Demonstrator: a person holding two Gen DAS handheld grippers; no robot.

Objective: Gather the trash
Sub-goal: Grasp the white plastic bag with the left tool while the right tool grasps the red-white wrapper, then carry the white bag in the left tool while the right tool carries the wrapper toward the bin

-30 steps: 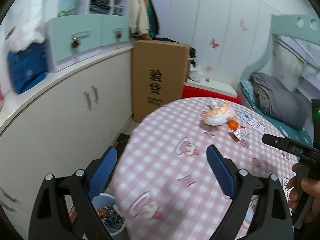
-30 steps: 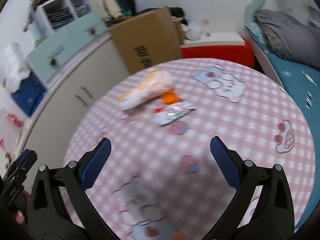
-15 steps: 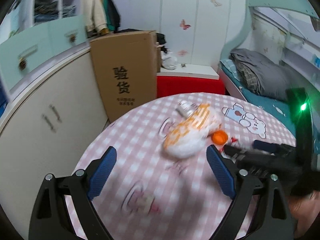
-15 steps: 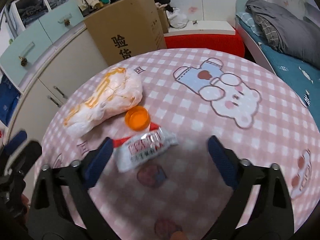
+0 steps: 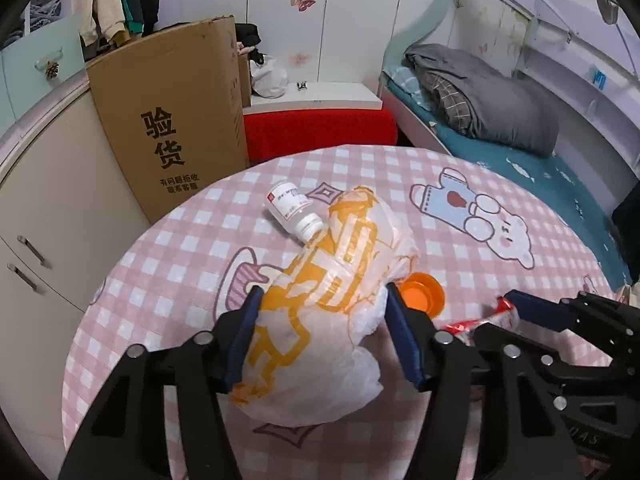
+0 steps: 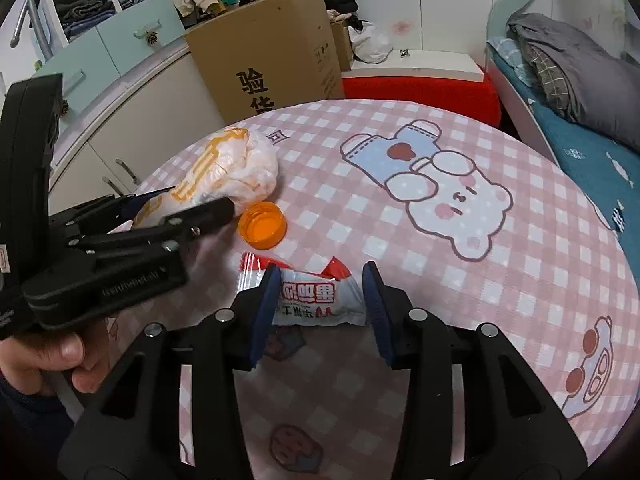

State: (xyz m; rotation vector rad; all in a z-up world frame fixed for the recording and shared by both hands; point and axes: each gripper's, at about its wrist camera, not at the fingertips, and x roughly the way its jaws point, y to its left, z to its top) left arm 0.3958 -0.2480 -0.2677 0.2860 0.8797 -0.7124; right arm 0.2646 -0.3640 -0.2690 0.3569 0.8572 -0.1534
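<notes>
Centre frame, both views: I have brought my left tongs [image 5: 320,328] from wide open to closing around the crumpled white-and-orange plastic bag [image 5: 316,320], right tongs [image 6: 320,304] closing around the red-and-white foil snack wrapper [image 6: 316,300]; two pickups near.

We see both grippers built of black plastic arms with silver screws; the left gripper [image 5: 322,330] and right gripper [image 6: 320,306] carry ribbed blue pads. A dark sleeve [image 6: 24,428] covers the wrist.

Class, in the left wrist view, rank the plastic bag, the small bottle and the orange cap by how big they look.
1. plastic bag, by far the largest, though also nearest the camera
2. small bottle
3. orange cap, partly hidden by the bag and a left gripper finger, so close to the bottle
</notes>
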